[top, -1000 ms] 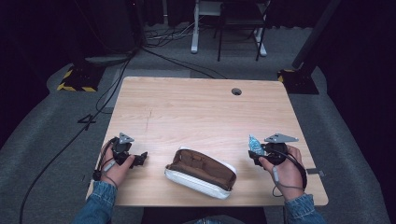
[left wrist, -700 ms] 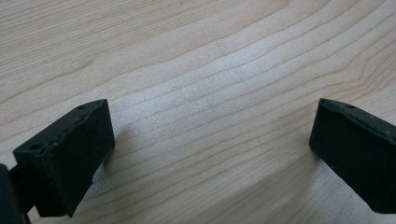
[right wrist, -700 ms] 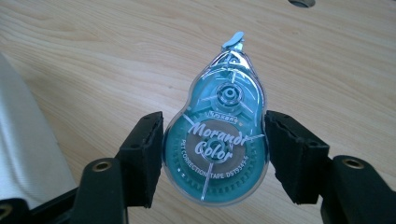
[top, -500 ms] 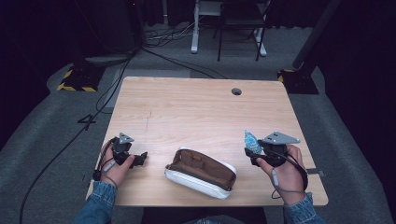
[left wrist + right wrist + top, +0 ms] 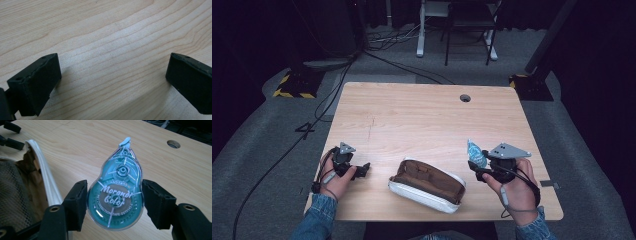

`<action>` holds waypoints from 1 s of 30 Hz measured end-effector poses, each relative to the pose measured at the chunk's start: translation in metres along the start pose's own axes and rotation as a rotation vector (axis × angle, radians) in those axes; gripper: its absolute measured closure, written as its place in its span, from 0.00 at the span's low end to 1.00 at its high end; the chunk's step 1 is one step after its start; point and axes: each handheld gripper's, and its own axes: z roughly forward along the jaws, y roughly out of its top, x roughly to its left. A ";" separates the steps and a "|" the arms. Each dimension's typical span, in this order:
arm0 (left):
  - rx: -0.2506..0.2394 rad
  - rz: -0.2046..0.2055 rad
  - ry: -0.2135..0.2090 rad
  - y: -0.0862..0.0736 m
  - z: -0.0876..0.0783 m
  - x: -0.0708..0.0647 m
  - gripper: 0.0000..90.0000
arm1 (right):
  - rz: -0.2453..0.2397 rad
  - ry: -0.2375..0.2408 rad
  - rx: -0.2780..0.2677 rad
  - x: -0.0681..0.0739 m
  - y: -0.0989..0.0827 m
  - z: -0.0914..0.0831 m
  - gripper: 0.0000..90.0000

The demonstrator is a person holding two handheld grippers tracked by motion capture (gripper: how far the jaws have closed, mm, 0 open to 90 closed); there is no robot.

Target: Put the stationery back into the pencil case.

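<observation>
My right gripper [image 5: 475, 162] [image 5: 115, 202] is shut on a teal correction tape dispenser [image 5: 116, 195] [image 5: 473, 151], gripped by its wide lower body with its white tip pointing away. It hangs above the table [image 5: 422, 115] just right of an open pencil pouch [image 5: 427, 184] [image 5: 22, 192], brown inside with a white rim, which lies near the front edge. Far to the left of the pouch, my left gripper [image 5: 362, 170] [image 5: 112, 80] rests low over bare wood, jaws wide open with nothing between them.
A round cable hole [image 5: 465, 97] [image 5: 173, 144] sits in the table's far right part. Beyond the table lie floor cables [image 5: 362, 55], a yellow-black striped base [image 5: 292, 85] and desk legs [image 5: 422, 30].
My right gripper has lifted the correction tape and carried it left, closer to the pouch. The left gripper has stayed where it was.
</observation>
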 end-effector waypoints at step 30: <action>-0.002 0.003 -0.002 0.000 0.000 0.000 0.00 | -0.112 0.228 -0.001 0.052 0.019 0.005 0.44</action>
